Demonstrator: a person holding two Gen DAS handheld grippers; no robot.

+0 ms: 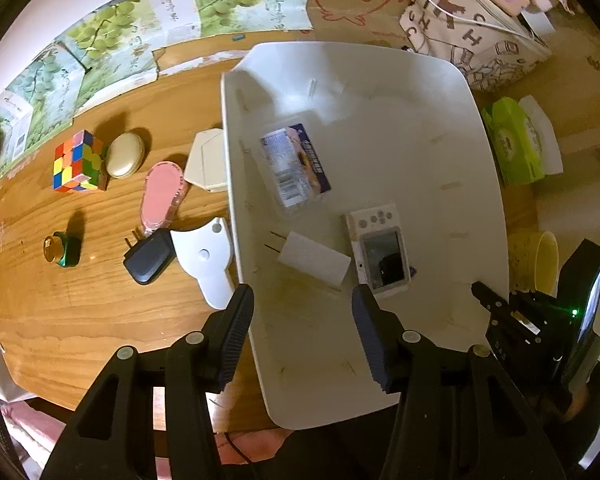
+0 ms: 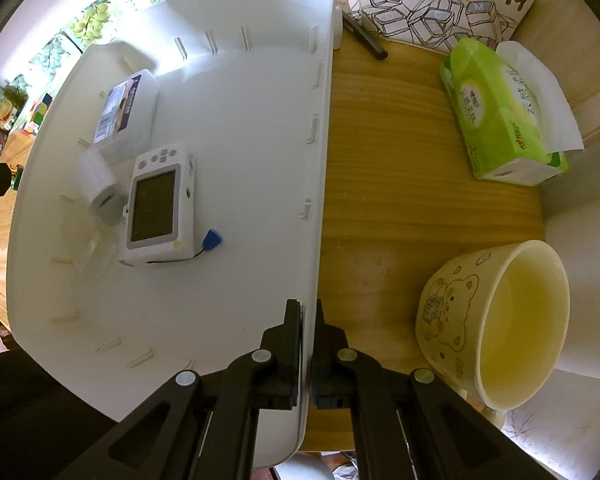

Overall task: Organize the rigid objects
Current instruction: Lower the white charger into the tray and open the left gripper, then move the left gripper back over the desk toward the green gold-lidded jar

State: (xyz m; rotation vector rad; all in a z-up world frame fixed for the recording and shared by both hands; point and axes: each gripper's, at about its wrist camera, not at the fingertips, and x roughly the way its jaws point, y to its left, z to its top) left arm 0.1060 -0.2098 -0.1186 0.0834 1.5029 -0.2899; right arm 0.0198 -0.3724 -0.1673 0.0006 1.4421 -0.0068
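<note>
A: Where is the tray?

B: On the wooden surface, with its near end past the surface's front edge. The right tongs are clenched on its right wall, one finger inside and one outside, pointing down.

A: And the left tongs?

B: Released, with nothing between the fingers. One finger is over the tray's left wall and the other over its floor. I cannot tell whether either one touches.

A: What lies in the tray?

B: Three things, all toward its left side: a white camera with its screen up, a white charger just beside it with its prongs pointing at the left wall, and a clear box with a printed label further back.

A: What is outside it?

B: Left of the tray, on the surface, there is a cube with an oval case against it, a pink case, a beige box touching the tray wall, a black charger, a flat white piece and a green bottle standing well apart from the rest.

A: And to the right?

B: A green tissue pack, a yellow cup lying on its side with a bear printed on it, a dark pen near the far corner, and a printed bag behind it — none of them touch the tray
</note>
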